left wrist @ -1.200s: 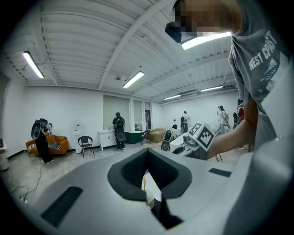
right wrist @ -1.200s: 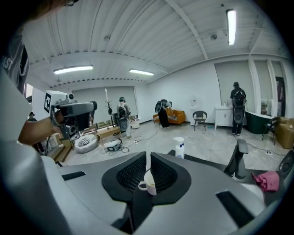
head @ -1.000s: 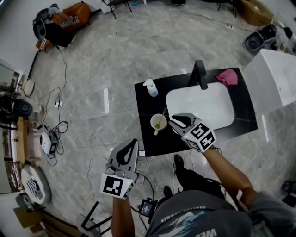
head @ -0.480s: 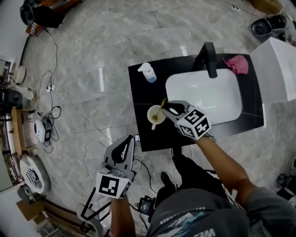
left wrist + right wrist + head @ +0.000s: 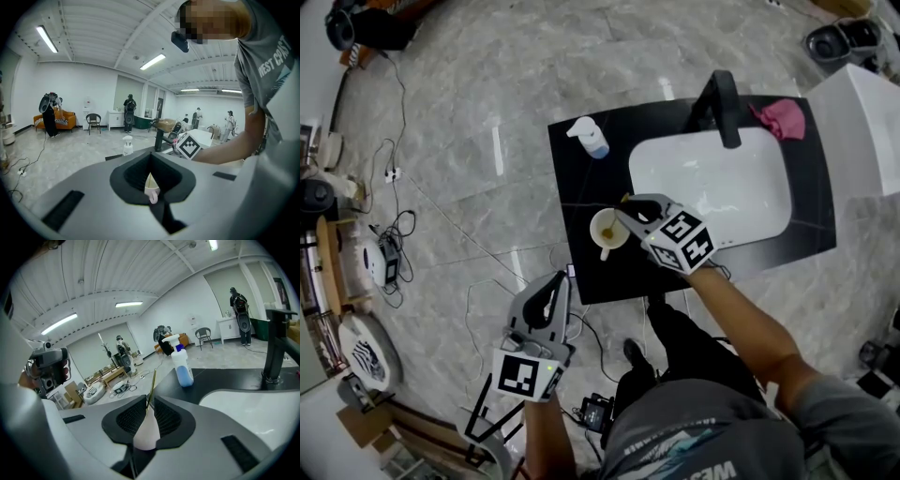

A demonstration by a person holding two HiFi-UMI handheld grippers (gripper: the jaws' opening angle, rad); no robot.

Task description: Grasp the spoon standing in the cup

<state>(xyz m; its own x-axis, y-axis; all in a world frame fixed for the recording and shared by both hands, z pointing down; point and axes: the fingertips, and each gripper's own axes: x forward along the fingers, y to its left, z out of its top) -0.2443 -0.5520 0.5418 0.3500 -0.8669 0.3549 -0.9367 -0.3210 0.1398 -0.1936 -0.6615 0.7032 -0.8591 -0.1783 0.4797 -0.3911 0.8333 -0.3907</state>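
Observation:
A white cup point(image 5: 607, 230) stands on the black counter point(image 5: 581, 272), left of the sink. A thin gold spoon point(image 5: 625, 200) stands in it, leaning up and right. My right gripper point(image 5: 622, 210) has its tips at the spoon handle, above the cup's right rim. In the right gripper view the spoon point(image 5: 152, 383) rises through the narrow slit between the jaws, close to the left pad point(image 5: 133, 416), with the cup point(image 5: 146, 432) behind; right gripper point(image 5: 150, 401) is narrowly open. My left gripper point(image 5: 555, 284) hangs off the counter's front edge, shut and empty, aimed at the cup point(image 5: 150, 185).
A soap bottle point(image 5: 592, 139) with blue liquid stands at the counter's back left. The white sink point(image 5: 712, 192) has a black faucet point(image 5: 722, 108) and a pink cloth point(image 5: 783, 117) behind it. A white box point(image 5: 862, 131) stands right. Cables point(image 5: 394, 244) lie on the floor.
My right gripper has moved left from beside the cup until its tips reach the spoon handle. The left gripper has stayed low in front of the counter.

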